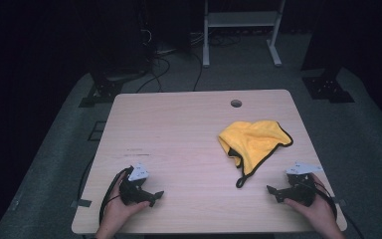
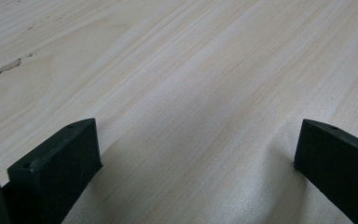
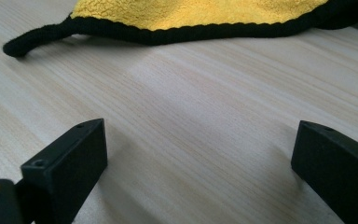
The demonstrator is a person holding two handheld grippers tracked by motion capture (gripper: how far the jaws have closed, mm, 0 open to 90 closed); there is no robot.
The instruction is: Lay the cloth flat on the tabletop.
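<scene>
While both claws rest released on the near edge of the tabletop, the left claw and the right claw each hold nothing, their jaws spread over bare wood. A crumpled yellow cloth with black trim lies on the right half, near the right claw, its black tail pointing toward it. Judged best: approach low, straddle the trimmed edge, and close on one layer only.
</scene>
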